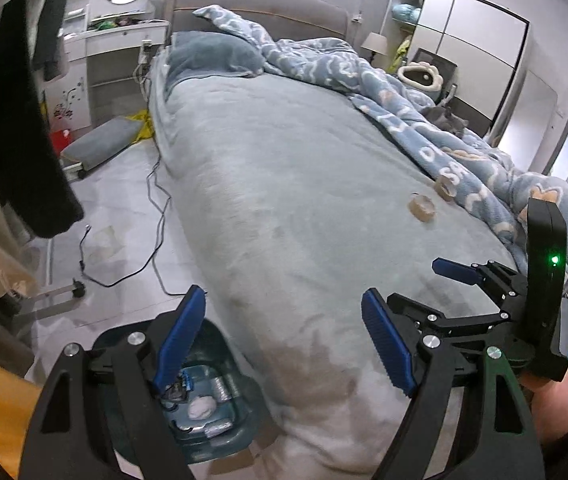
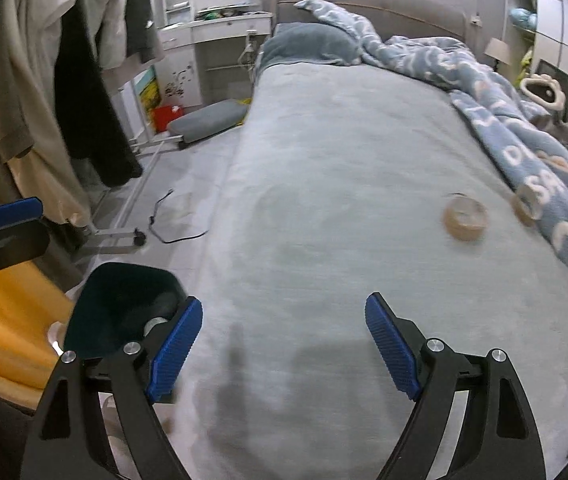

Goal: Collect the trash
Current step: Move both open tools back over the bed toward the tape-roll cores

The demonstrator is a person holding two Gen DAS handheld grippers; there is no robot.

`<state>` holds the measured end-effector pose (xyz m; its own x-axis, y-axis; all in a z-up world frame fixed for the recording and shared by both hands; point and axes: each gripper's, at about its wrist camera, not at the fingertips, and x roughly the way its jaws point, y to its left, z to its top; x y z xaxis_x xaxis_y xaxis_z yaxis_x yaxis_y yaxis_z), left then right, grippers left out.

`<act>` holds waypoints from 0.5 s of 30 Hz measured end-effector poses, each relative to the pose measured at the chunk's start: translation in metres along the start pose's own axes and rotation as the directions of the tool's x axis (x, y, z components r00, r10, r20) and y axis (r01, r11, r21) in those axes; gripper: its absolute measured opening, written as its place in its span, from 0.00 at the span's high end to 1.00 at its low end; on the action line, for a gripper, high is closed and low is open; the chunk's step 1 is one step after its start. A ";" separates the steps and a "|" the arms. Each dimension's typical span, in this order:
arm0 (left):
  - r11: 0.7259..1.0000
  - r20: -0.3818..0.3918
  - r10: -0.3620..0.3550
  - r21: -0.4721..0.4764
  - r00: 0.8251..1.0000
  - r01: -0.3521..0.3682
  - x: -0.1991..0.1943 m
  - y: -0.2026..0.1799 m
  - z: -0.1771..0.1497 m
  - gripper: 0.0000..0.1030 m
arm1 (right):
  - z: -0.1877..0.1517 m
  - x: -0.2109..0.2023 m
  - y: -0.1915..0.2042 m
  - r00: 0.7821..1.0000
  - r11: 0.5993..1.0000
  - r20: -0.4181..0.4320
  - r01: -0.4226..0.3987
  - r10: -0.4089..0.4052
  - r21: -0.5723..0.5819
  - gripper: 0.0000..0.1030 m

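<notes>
Two brownish tape rolls lie on the grey bed sheet: one flat [image 2: 466, 217] [image 1: 422, 207], the other [image 2: 526, 204] [image 1: 446, 186] against the blue blanket. A dark teal trash bin [image 1: 219, 412] [image 2: 119, 308] stands on the floor by the bed's near left corner, with white crumpled paper [image 1: 200, 407] and wrapped items inside. My left gripper [image 1: 284, 344] is open and empty over the bin and bed edge. My right gripper [image 2: 284, 348] is open and empty over the bed's near end; it also shows in the left wrist view [image 1: 416, 280].
A blue patterned blanket [image 2: 532, 148] is bunched along the bed's right side, a pillow [image 2: 312, 46] at the head. Black cables [image 1: 155, 216] trail on the floor at left. Hanging clothes [image 2: 83, 80], a grey cushion [image 2: 207, 118] and a white desk [image 2: 211, 28] stand left.
</notes>
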<state>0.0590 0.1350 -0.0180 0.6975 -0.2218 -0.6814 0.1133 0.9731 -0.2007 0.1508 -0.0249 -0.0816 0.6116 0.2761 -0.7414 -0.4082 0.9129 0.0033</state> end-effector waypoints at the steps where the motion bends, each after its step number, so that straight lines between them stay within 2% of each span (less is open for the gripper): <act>1: 1.000 0.004 -0.008 0.006 1.000 0.008 0.004 -0.007 0.004 0.19 | 0.000 -0.001 -0.008 1.000 1.000 0.007 0.006 -0.006 0.010 0.18; 3: 1.000 0.009 -0.013 0.016 1.000 0.013 0.008 -0.015 0.005 0.19 | 0.000 -0.002 -0.032 1.000 0.999 0.014 0.019 -0.019 0.033 0.18; 15: 0.993 0.023 -0.095 0.075 0.995 0.093 0.053 -0.075 0.027 0.13 | 0.014 -0.014 -0.118 0.993 0.993 0.063 0.094 -0.099 0.070 0.18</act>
<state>0.1062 0.0525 -0.0201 0.6999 -0.3113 -0.6429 0.2304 0.9503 -0.2093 0.1992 -0.1321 -0.0623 0.6903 0.2030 -0.6945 -0.3000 0.9537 -0.0194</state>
